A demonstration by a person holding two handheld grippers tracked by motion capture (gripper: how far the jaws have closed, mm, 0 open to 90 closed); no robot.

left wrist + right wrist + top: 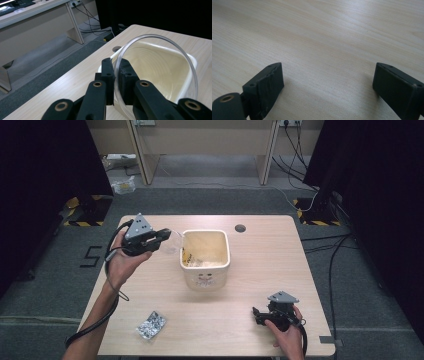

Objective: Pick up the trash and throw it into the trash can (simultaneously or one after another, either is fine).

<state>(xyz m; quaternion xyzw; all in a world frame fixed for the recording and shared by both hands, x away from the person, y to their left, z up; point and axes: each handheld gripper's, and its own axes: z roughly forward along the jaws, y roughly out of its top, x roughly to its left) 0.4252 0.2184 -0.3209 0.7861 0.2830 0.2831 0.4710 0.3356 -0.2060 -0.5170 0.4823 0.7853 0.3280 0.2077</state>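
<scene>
Left gripper view shows the left claw [115, 72] pinched shut on the rim of a clear plastic cup [160, 72], held tipped on its side with its mouth toward the cream bin [191, 60] just beyond the claw. To do this well, I'd keep the pinch firm, since the thin wall looks likely to flex and slip, and carry the cup fully over the bin before tipping further. The cup is transparent, round-mouthed and looks empty. The right claw [328, 82] rests wide open, holding nothing, low over the bare table [324, 37].
</scene>
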